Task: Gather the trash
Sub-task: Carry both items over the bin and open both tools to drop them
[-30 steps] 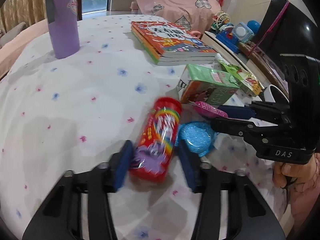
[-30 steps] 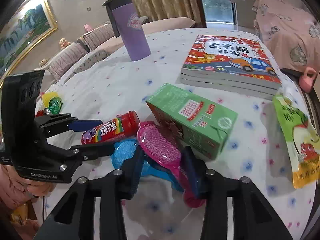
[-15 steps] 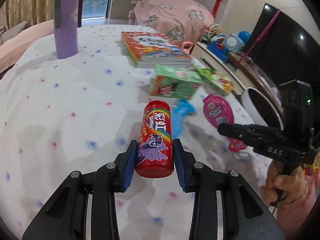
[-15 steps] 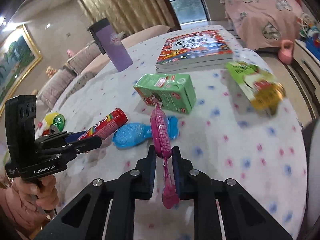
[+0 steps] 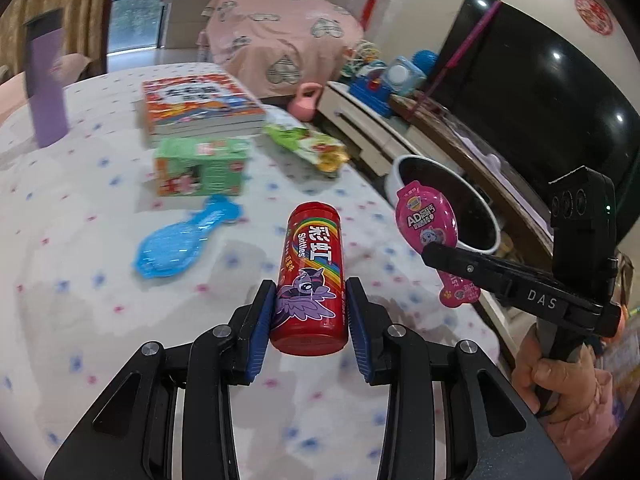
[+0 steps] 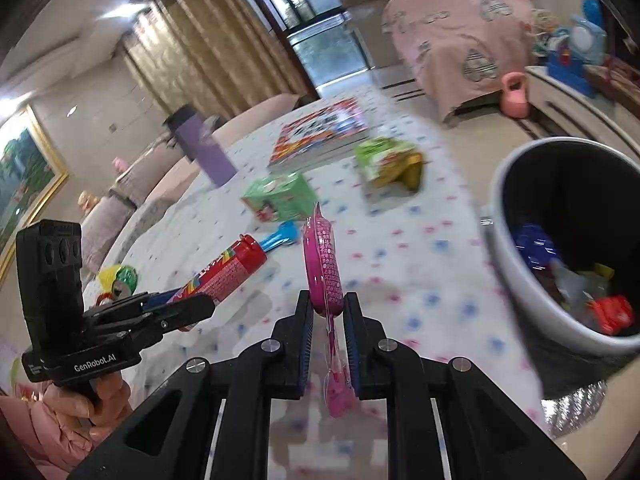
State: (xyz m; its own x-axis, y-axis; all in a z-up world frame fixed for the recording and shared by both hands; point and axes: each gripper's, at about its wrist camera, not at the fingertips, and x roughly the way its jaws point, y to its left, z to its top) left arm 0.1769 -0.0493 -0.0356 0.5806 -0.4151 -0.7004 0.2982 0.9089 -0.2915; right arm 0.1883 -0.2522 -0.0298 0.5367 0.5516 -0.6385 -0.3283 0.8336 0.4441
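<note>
Red and shiny, the round candy tube (image 5: 310, 280) is now lifted off the counter (image 5: 100, 320), pinched in the left tool (image 5: 308, 320). The right tool (image 6: 329, 312) has squeezed the flat pink packet (image 6: 322, 260) and carried it near the white bin (image 6: 520, 280).

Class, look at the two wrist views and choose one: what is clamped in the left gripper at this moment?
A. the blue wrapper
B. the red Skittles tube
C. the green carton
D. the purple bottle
B. In the left wrist view the left gripper has its blue pads pressed against both sides of the red Skittles tube, lifted clear of the tablecloth, while the other items named sit apart on the table.
</note>
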